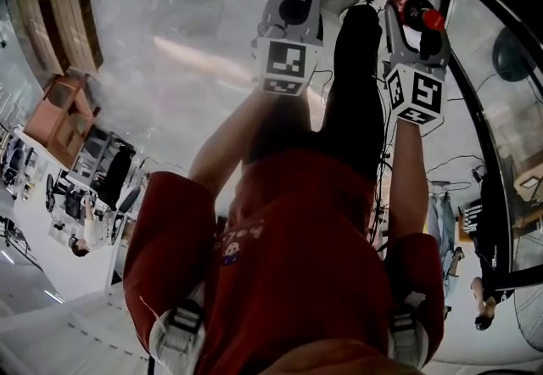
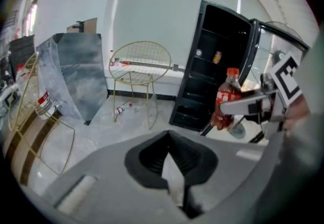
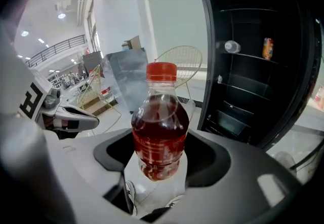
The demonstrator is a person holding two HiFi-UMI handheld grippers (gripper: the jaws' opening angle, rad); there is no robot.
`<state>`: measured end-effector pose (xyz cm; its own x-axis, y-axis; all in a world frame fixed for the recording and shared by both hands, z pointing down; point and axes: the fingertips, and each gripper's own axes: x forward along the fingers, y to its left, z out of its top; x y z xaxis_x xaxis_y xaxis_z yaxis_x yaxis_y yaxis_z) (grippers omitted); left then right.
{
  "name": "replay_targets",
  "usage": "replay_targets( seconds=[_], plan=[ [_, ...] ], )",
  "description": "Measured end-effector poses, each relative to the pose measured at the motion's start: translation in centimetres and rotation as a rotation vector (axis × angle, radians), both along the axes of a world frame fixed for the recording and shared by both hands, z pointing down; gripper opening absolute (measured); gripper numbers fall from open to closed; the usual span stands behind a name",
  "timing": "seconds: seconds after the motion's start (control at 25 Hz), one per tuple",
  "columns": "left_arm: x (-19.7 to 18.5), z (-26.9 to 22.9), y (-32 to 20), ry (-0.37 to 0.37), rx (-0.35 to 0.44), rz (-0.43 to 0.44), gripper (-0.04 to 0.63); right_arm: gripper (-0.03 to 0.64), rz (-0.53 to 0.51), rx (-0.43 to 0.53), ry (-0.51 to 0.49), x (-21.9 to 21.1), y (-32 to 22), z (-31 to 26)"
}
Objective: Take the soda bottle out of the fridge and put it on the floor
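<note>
Glossy floor (image 1: pixel 195 51) lies beside the open fridge (image 3: pixel 263 76). Your right gripper (image 1: pixel 411 21) pinches the soda bottle (image 3: pixel 160 137) aloft, outside the fridge. The left gripper (image 2: pixel 169 162) has its jaws pressed together, empty. Lower the bottle upright, seat its base flat, then release.

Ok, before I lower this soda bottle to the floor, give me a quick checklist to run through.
1. Soda bottle held by the right gripper: ok, jaws closed on its body.
2. Bottle clear of the fridge: ok, it is outside the open cabinet.
3. Red cap on: ok.
4. Bottle upright: ok.
5. Landing spot on the floor free: cannot tell; the person's shoe shows just under the bottle.
6. Left gripper out of the way: ok, jaws together, nothing between them, off to the side.
</note>
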<state>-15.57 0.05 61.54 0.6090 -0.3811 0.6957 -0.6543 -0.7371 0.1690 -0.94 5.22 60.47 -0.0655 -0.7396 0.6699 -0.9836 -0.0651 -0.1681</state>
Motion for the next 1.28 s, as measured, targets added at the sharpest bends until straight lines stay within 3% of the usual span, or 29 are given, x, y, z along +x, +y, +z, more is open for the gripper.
replay_targets(
  seconds=[0.32,0.72,1.0,1.12,1.28],
  plan=[
    [-0.1,12.8,-2.8,-0.050,-0.045,-0.058,0.000,0.298,-0.026,-0.066,-0.025,0.2,-2.1,13.0],
    [3.1,26.1,-4.9,-0.059,-0.084,-0.018,0.000,0.298,-0.077,-0.104,-0.017,1.7,-4.3,28.6],
    [4.4,33.8,-7.7,-0.076,-0.079,-0.044,0.000,0.298,-0.055,-0.130,-0.046,4.0,-6.7,39.6],
    [5.7,36.5,-8.2,-0.041,-0.131,-0.075,0.000,0.298,-0.054,-0.133,-0.036,4.9,-8.5,43.5],
    [7.7,39.3,-8.3,-0.027,-0.119,-0.042,0.000,0.298,-0.074,-0.115,-0.003,6.0,-11.2,47.7]
  ],
)
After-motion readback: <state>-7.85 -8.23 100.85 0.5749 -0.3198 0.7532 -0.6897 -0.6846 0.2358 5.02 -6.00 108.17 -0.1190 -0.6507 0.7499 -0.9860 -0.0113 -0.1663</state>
